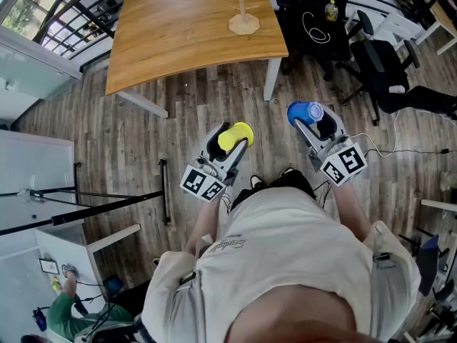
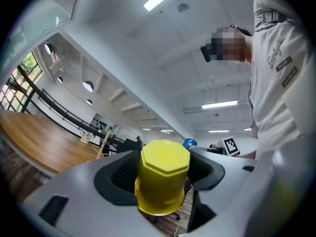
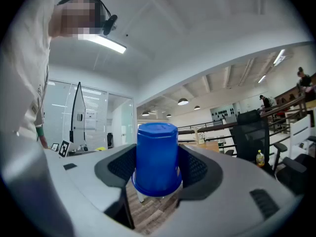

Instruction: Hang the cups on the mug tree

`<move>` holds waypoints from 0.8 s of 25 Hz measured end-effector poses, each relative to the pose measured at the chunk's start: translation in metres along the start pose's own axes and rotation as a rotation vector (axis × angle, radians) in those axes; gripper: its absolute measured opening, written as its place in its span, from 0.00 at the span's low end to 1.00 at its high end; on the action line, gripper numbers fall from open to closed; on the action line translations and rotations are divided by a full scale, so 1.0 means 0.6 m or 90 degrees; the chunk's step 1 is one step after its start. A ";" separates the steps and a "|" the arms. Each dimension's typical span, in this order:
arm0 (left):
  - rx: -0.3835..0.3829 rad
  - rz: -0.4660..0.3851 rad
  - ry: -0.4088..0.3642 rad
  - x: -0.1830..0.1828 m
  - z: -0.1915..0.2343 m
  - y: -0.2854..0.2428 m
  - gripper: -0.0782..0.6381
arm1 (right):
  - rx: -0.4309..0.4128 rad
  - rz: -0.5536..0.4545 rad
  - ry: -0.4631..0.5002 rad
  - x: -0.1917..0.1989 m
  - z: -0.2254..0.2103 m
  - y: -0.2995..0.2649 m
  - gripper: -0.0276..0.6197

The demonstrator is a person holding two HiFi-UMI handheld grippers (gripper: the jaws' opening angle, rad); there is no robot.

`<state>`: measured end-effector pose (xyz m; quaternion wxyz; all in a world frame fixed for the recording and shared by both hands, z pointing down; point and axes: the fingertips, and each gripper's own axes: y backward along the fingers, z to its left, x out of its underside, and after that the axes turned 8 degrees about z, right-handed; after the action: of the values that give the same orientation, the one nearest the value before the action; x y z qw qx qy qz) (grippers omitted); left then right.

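My left gripper (image 1: 233,143) is shut on a yellow cup (image 1: 235,136), which fills the space between the jaws in the left gripper view (image 2: 163,176). A blue cup (image 1: 305,112) sits clamped in my right gripper (image 1: 315,122), bottom pointing outward in the right gripper view (image 3: 157,158). Both grippers are held in front of the person's body over the wooden floor. The wooden mug tree (image 1: 243,13) stands on the wooden table (image 1: 171,34) ahead, only its post and base in view; it shows small and far in the gripper views (image 2: 103,143) (image 3: 199,134).
Black office chairs (image 1: 382,66) and a dark desk with a bottle (image 1: 330,10) stand at the right. A railing (image 1: 78,13) and glass wall lie at the left. A black stand (image 1: 107,202) crosses the floor at the left. Another person (image 1: 68,309) is at the bottom left.
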<state>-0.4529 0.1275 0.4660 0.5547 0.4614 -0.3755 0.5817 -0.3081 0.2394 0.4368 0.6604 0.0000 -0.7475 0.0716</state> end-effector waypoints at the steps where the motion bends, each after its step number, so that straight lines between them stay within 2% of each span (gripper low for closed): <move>1: -0.002 -0.001 0.001 0.001 -0.001 0.000 0.51 | 0.000 0.003 0.001 0.001 -0.002 0.002 0.43; 14: -0.008 0.001 0.001 0.010 0.005 -0.004 0.51 | 0.007 -0.005 -0.004 -0.002 -0.019 -0.003 0.44; 20: 0.037 0.014 0.016 0.020 -0.006 -0.049 0.51 | 0.044 0.006 -0.002 0.009 -0.048 0.021 0.44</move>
<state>-0.4237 0.1374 0.4740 0.5396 0.4659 -0.3567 0.6038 -0.2817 0.2557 0.4439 0.6583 0.0198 -0.7457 0.1007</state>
